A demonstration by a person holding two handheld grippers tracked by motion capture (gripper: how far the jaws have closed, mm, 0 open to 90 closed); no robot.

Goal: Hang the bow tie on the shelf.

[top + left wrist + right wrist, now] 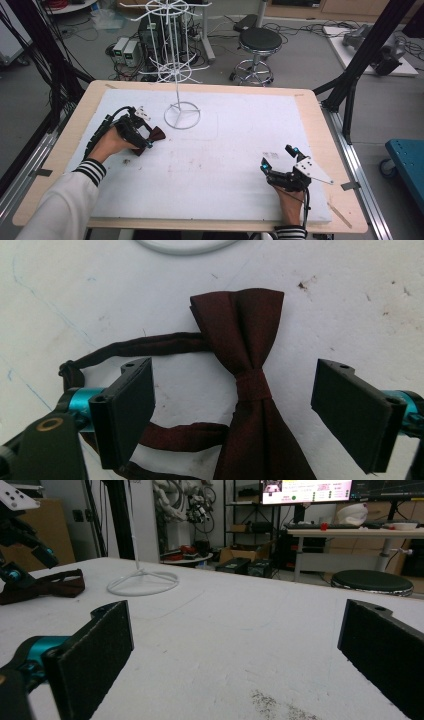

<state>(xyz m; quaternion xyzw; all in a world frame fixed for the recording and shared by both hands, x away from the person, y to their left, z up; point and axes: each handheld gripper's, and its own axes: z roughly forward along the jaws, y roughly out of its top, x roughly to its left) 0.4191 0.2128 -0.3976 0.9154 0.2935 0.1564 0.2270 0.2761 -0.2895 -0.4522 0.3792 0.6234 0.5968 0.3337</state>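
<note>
Overhead, the left gripper [143, 141] sits over a dark red bow tie [156, 134] on the white mat [225, 150], just short of the white wire stand [181, 116]; the right gripper [278, 159] rests well apart, jaws spread. Along the left gripper [235, 410], the jaws stand wide apart with the bow tie's [247, 360] knot between them, untouched, its strap [150, 345] looping behind the nearer jaw. Along the right gripper [235, 655], the jaws gape over bare mat [240, 630], the stand's ring base [142, 583] ahead and the bow tie [47, 587] far off beside the other gripper.
</note>
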